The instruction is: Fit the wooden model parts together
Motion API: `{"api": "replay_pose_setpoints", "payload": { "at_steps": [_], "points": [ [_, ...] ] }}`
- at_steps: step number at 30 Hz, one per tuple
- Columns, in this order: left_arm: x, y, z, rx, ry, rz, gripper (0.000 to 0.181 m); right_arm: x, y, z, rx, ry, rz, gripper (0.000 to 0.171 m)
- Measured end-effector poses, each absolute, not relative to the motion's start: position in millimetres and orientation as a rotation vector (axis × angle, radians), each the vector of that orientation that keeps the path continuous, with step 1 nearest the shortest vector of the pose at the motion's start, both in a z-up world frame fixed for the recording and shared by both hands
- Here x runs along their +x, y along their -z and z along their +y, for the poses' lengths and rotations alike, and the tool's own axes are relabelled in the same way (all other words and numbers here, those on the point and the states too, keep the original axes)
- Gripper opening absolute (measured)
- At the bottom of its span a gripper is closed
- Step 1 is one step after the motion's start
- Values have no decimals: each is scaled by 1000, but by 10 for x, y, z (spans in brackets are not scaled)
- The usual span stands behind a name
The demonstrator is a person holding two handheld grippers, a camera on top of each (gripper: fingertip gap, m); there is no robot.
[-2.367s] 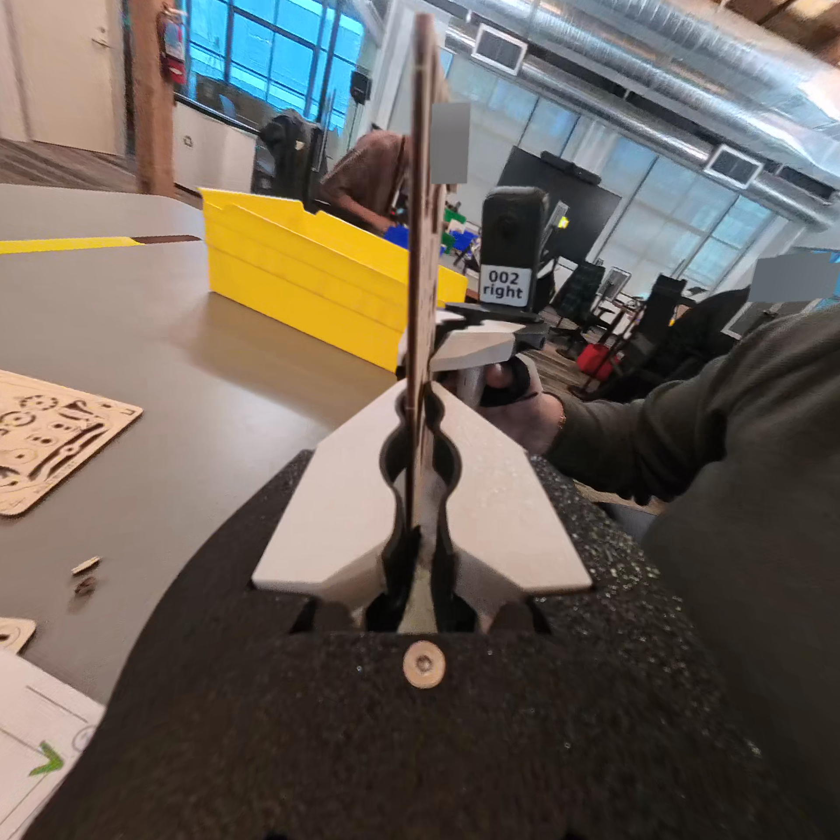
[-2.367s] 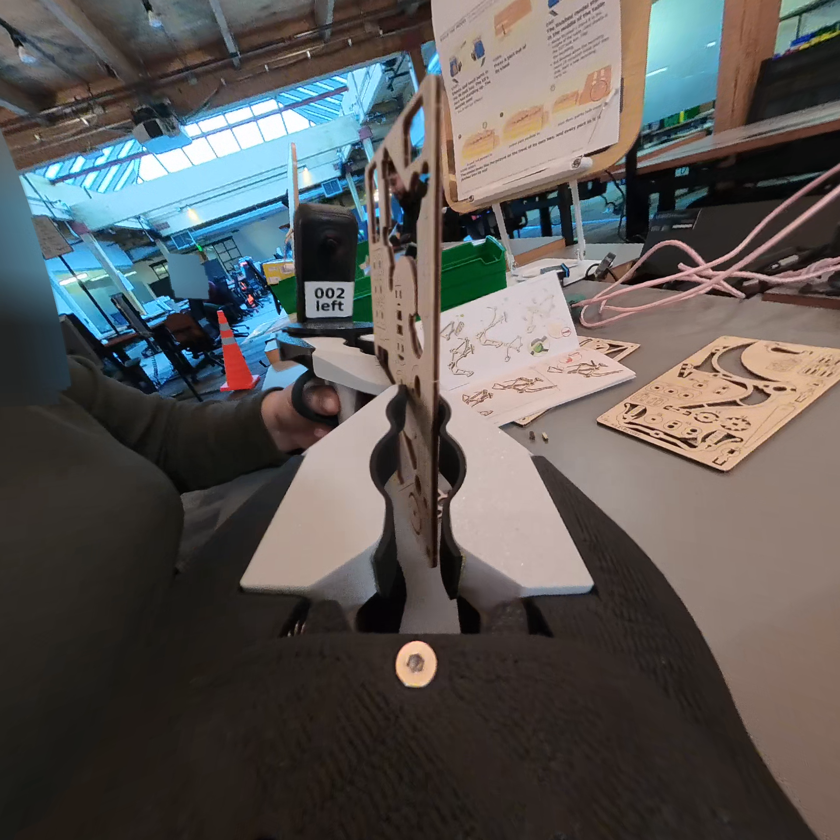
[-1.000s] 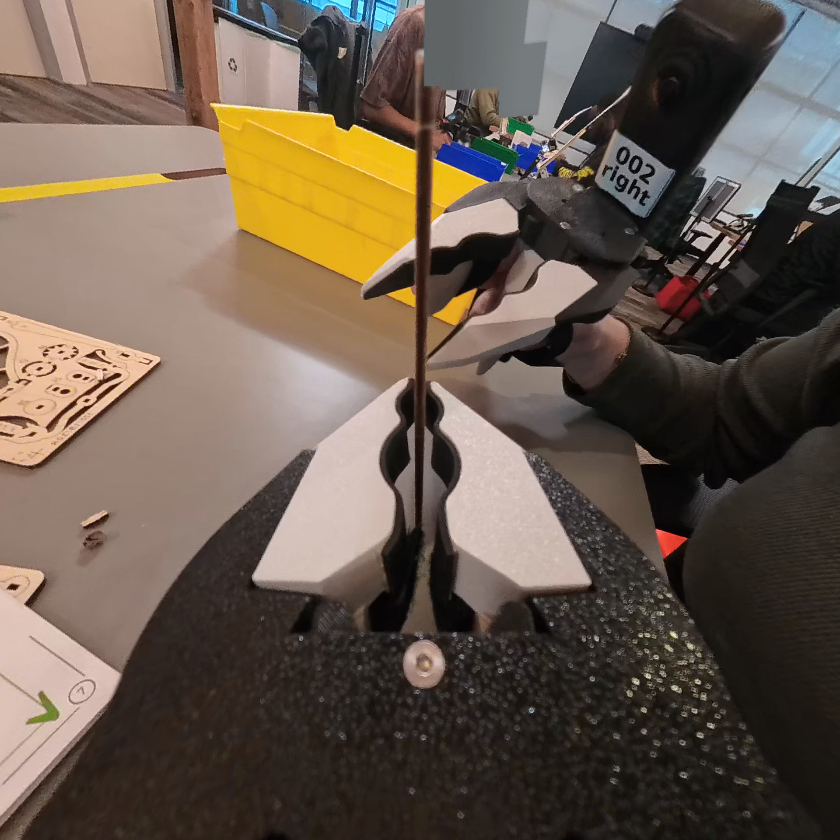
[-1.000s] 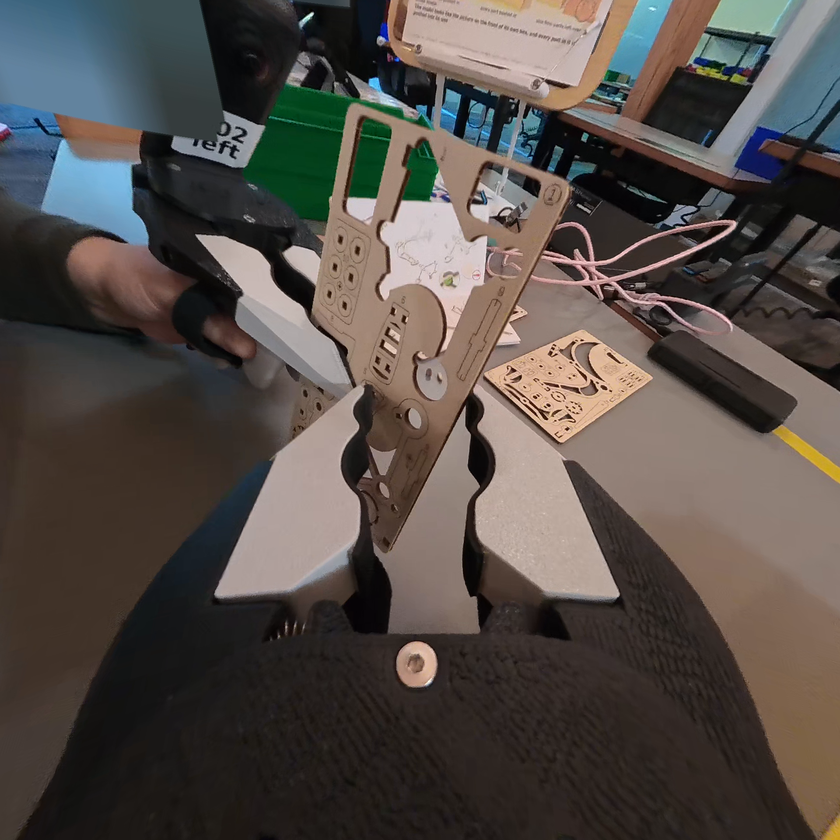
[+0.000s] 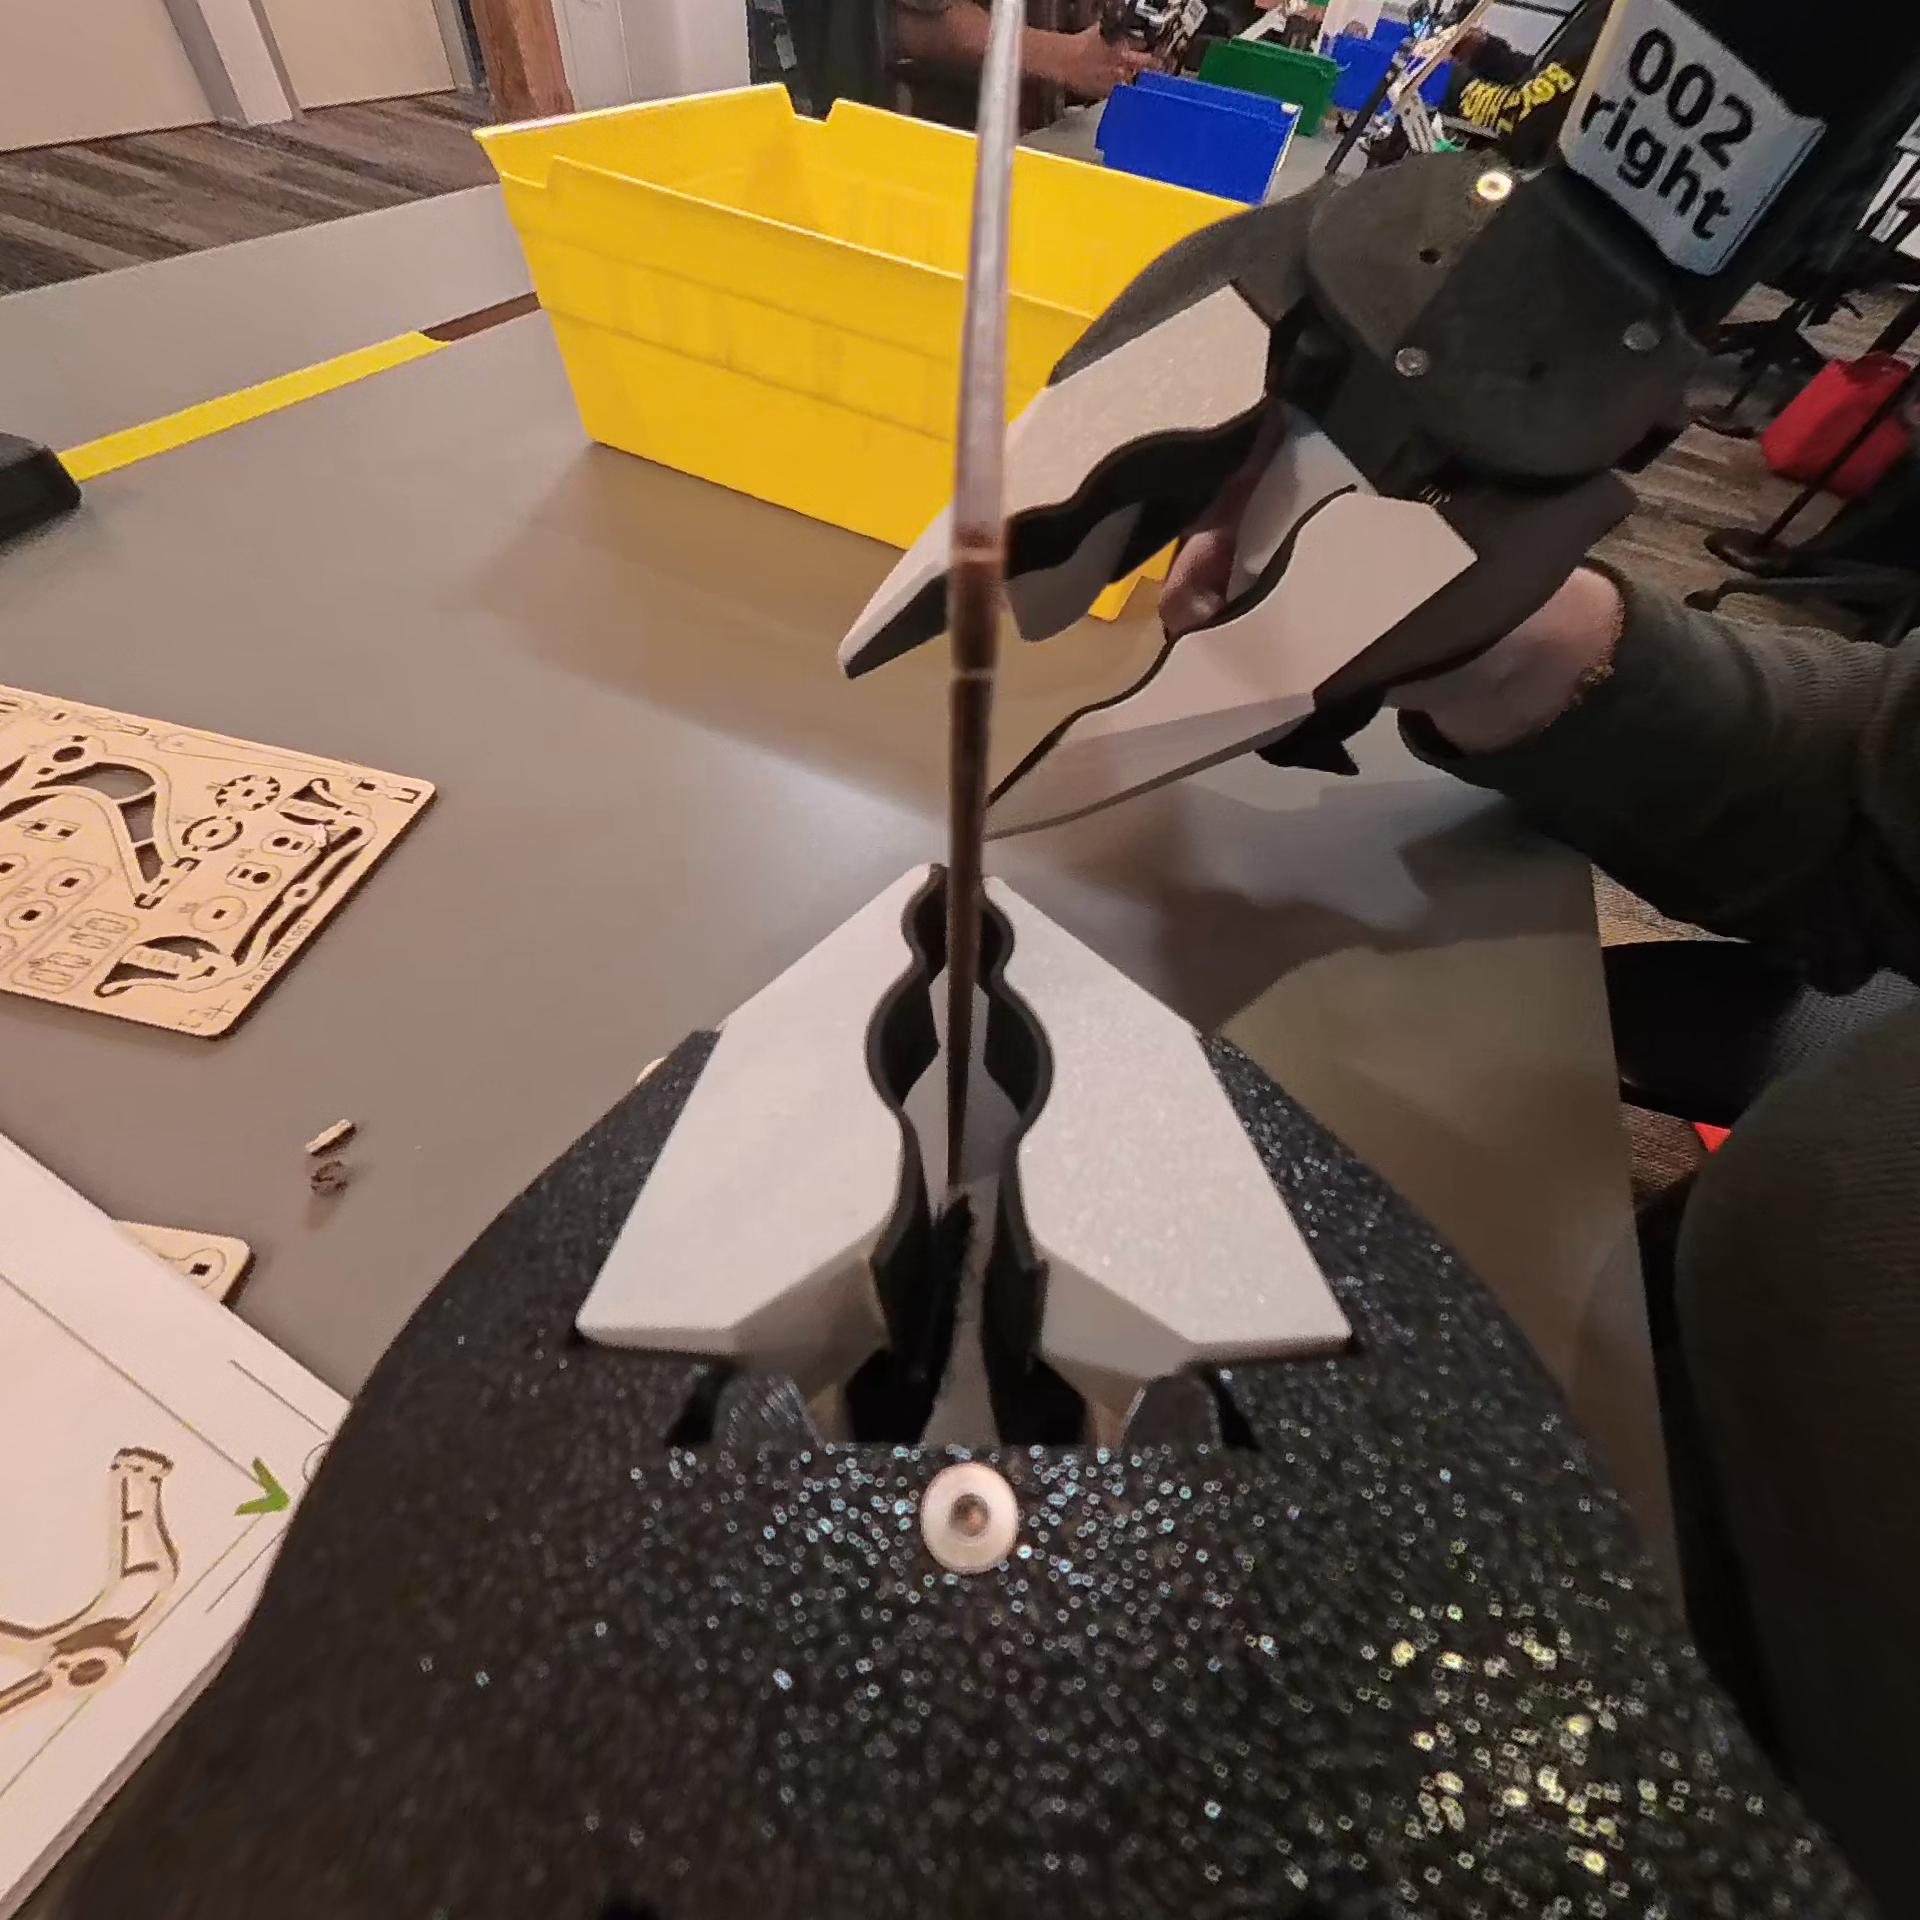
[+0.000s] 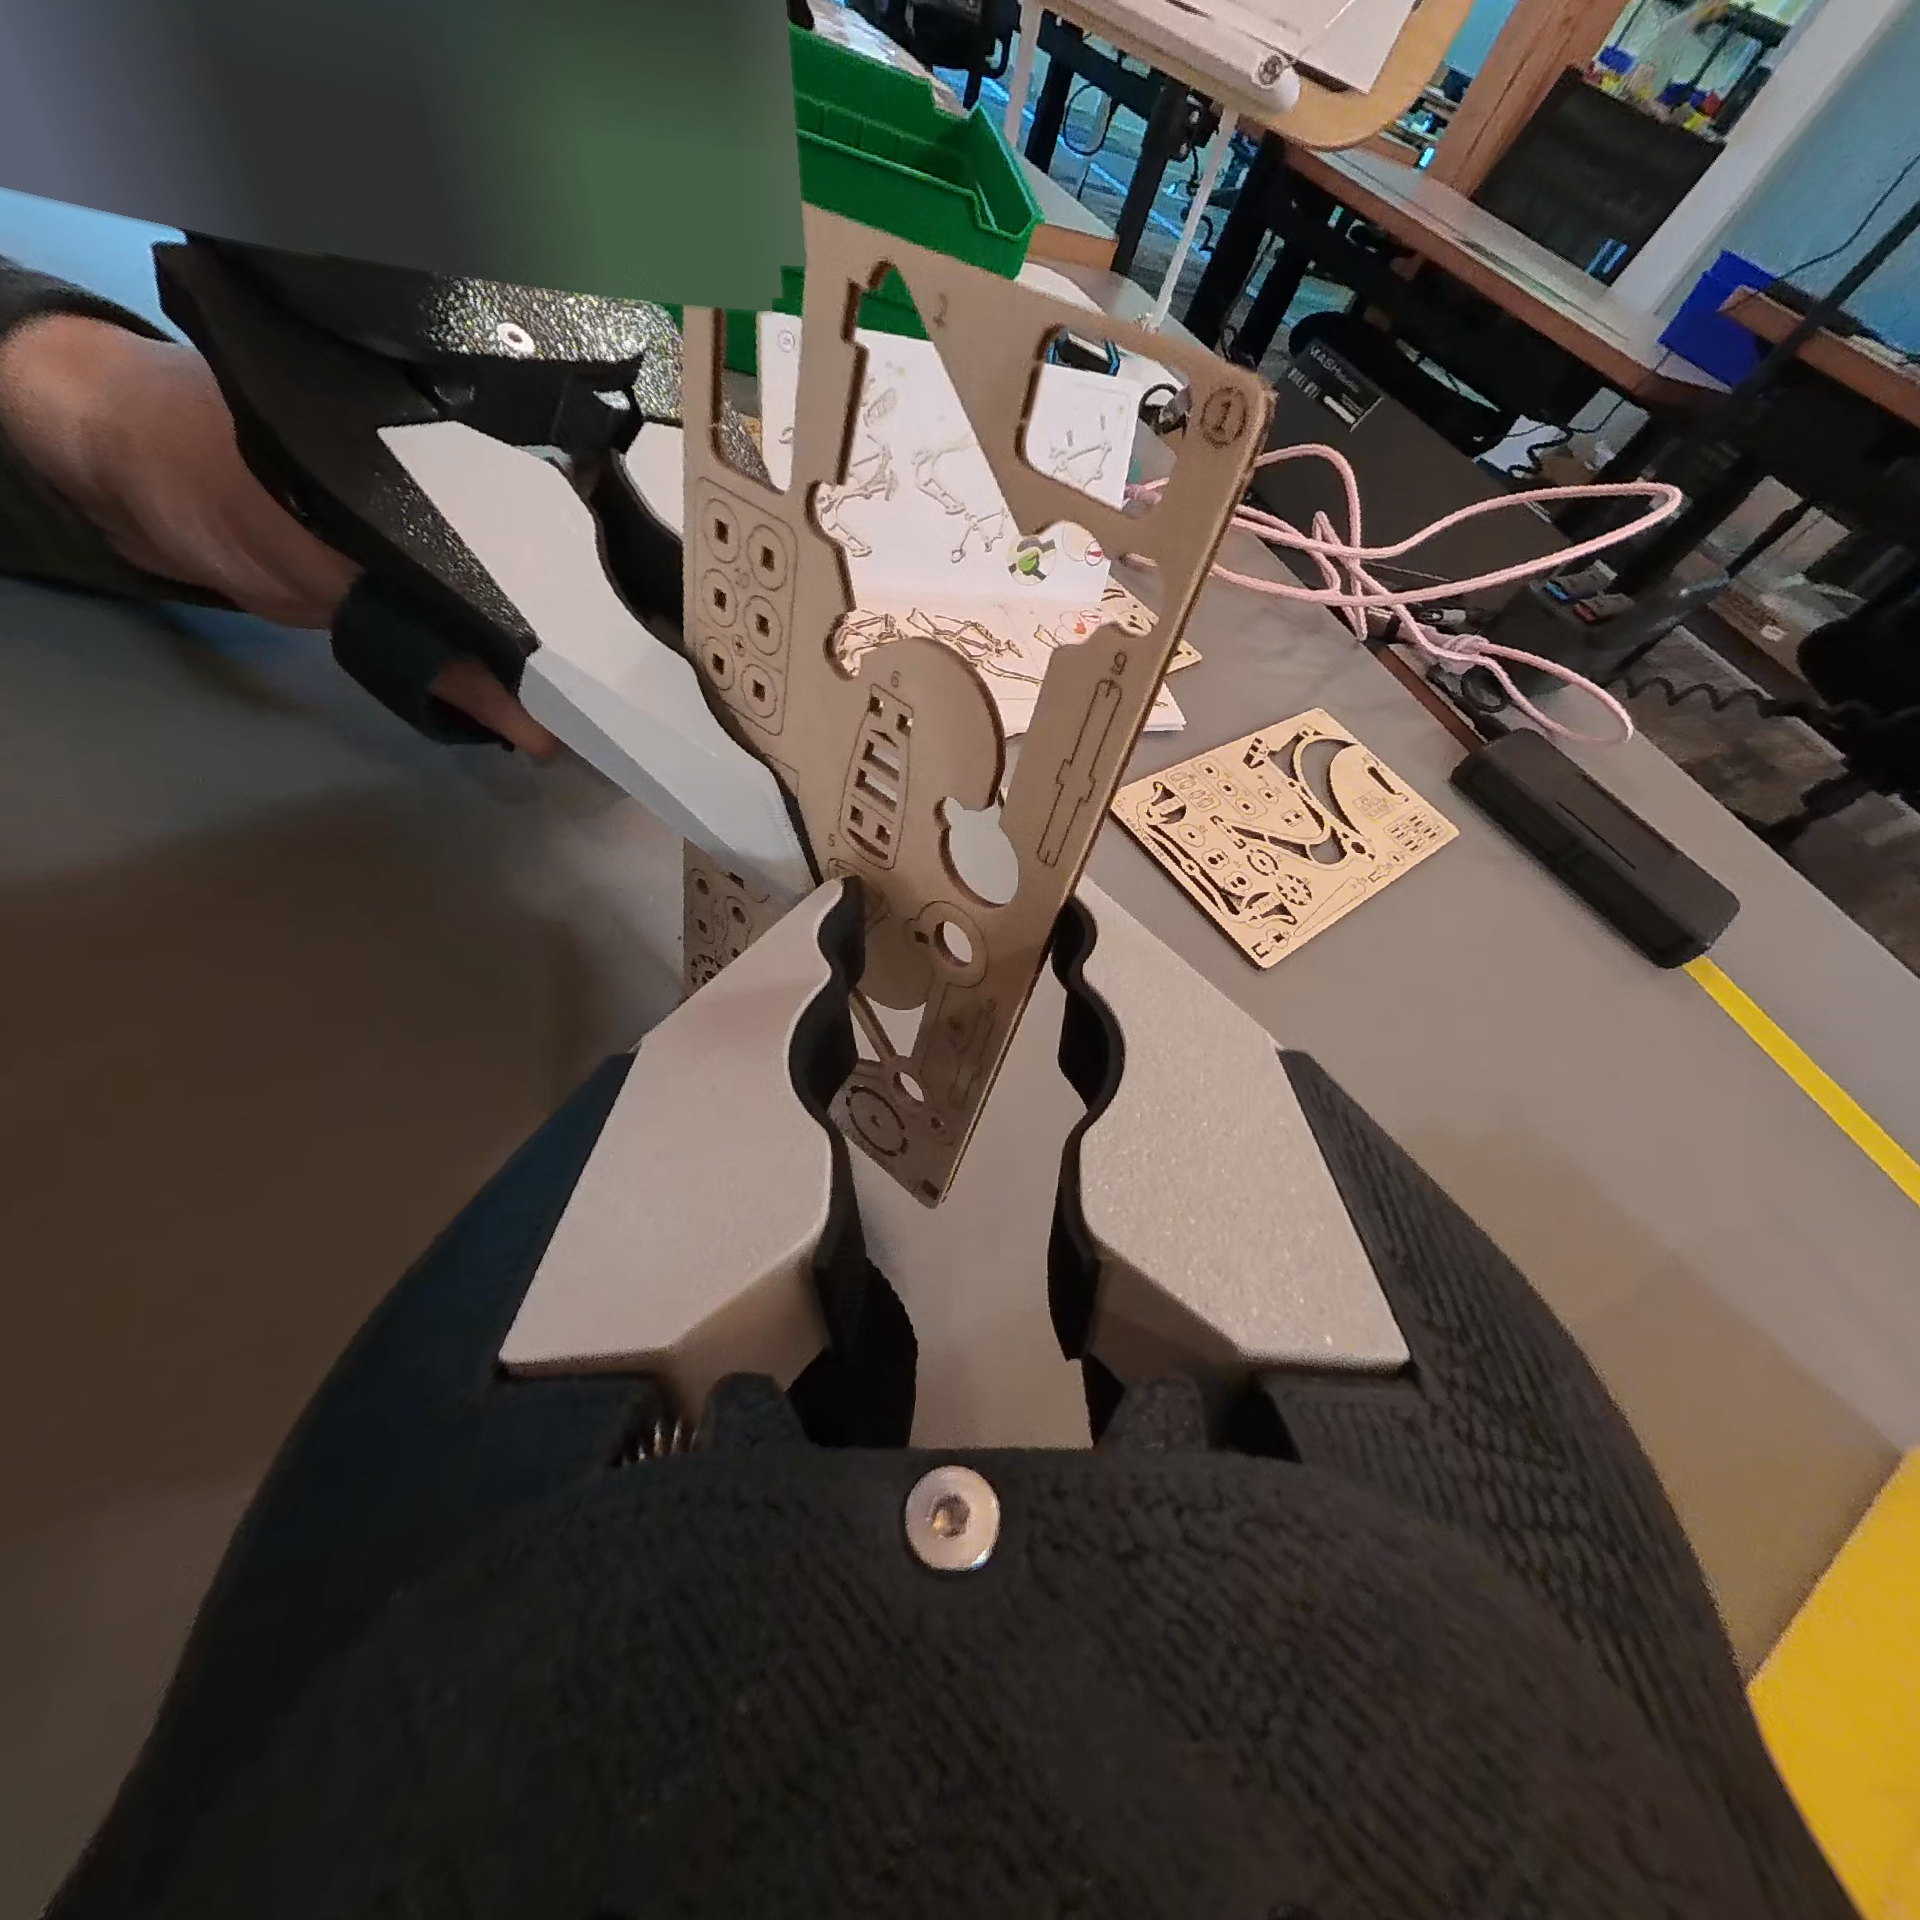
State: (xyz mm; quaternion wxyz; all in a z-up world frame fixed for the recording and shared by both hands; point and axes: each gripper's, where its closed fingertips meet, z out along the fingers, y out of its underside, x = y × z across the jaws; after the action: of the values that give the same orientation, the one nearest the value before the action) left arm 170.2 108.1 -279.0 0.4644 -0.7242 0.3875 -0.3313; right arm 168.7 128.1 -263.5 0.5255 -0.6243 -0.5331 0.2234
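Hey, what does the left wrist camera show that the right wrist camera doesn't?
Only the left wrist view shows the yellow bin and two tiny loose wood bits on the table; the held wooden sheet appears edge-on there, pinched in the left claw.

Only the right wrist view shows the sheet's cut-out face, the pink cable, a green bin and the open right claw.

Both show the grey table, a flat parts sheet lying on it and printed instructions.
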Motion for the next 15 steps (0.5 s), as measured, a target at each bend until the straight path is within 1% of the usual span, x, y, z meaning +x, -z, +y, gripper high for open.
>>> {"api": "replay_pose_setpoints", "payload": {
  "at_steps": [15],
  "points": [
    [1701, 2789, 1093, -1790, 833, 926, 0, 1695, 2643, 1291, -1546, -550, -1233, 34]
  ]
}}
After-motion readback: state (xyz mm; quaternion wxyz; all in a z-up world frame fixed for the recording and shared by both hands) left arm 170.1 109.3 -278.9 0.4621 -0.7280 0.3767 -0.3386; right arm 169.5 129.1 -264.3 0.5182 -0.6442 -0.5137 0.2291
